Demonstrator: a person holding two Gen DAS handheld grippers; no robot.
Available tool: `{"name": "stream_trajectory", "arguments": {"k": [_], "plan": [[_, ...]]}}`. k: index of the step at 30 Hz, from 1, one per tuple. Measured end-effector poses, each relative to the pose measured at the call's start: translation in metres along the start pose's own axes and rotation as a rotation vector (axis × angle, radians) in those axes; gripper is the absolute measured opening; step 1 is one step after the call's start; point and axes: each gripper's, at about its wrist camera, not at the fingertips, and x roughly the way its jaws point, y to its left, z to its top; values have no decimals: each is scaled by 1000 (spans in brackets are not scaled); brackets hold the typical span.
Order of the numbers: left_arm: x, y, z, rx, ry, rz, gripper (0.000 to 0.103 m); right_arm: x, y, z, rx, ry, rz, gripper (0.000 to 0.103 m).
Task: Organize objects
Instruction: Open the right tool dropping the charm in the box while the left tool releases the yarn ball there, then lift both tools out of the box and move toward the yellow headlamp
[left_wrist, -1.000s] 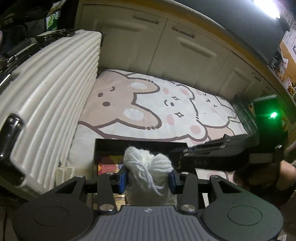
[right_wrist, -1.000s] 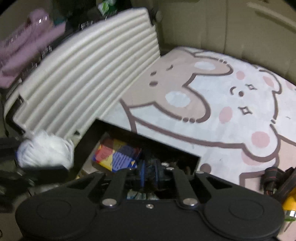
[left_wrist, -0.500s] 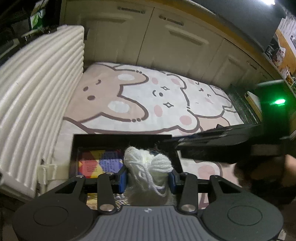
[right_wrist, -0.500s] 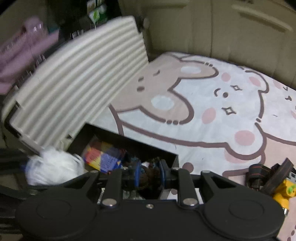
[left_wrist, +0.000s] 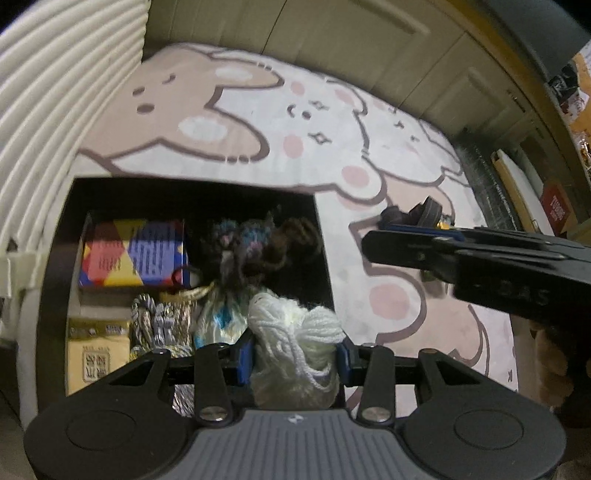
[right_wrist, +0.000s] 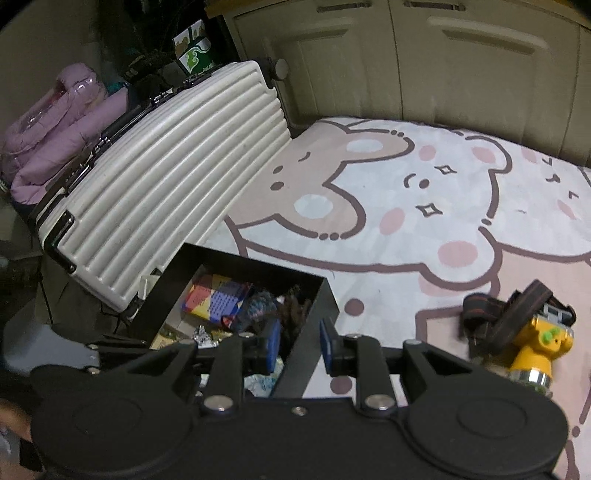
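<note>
My left gripper (left_wrist: 295, 354) is shut on a ball of white yarn (left_wrist: 295, 328) and hangs over the near right part of an open black box (left_wrist: 184, 186). In the box lie a brown yarn ball (left_wrist: 295, 236), a blue-mixed yarn ball (left_wrist: 240, 232), a colourful carton (left_wrist: 133, 254) and metallic cords. My right gripper (right_wrist: 297, 341) stands open above the right wall of the black box (right_wrist: 251, 260), its pads touching nothing. The left wrist view shows its side at right. A yellow headlamp (right_wrist: 532, 339) with a dark strap lies on the rug.
A white ribbed suitcase (right_wrist: 166, 177) lies along the box's left side. The bear-pattern rug (right_wrist: 406, 221) spreads ahead, with cream cabinet doors (right_wrist: 406, 55) behind it. Purple bedding (right_wrist: 55, 122) is stacked at far left. Boxes and papers (left_wrist: 554, 210) stand at the rug's right end.
My left gripper came down closer over the box with the white yarn. My right gripper let go of the dark yarn, opened, and shifted right to the box's wall.
</note>
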Motion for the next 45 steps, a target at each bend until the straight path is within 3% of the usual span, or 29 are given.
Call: {"name": "stream_trajectory", "arguments": {"k": [5, 9, 13, 17, 27, 33, 35, 38, 45], "plan": [[8, 3, -2, -43, 47, -25, 55, -1, -5, -2, 20, -1, 12, 26], [2, 4, -1, -49, 25, -19, 53, -2, -5, -2, 24, -4, 20, 26], [-8, 7, 0, -57, -2, -36, 45, -2, -6, -3, 31, -5, 25, 26], [-12, 5, 0, -26, -2, -24, 26, -3, -5, -2, 29, -5, 26, 26], [8, 8, -9, 13, 50, 16, 24, -1, -2, -4, 25, 10, 26, 26], [-10, 11, -3, -27, 19, 6, 36, -6, 0, -5, 21, 8, 37, 27], [-20, 9, 1, -23, -5, 9, 51, -9, 1, -5, 26, 2, 42, 30], [-36, 4, 5, -2, -47, 42, 63, -17, 2, -5, 21, -13, 44, 34], [-69, -3, 6, 42, -126, 154, 87, -39, 7, -5, 8, -56, 24, 56]]}}
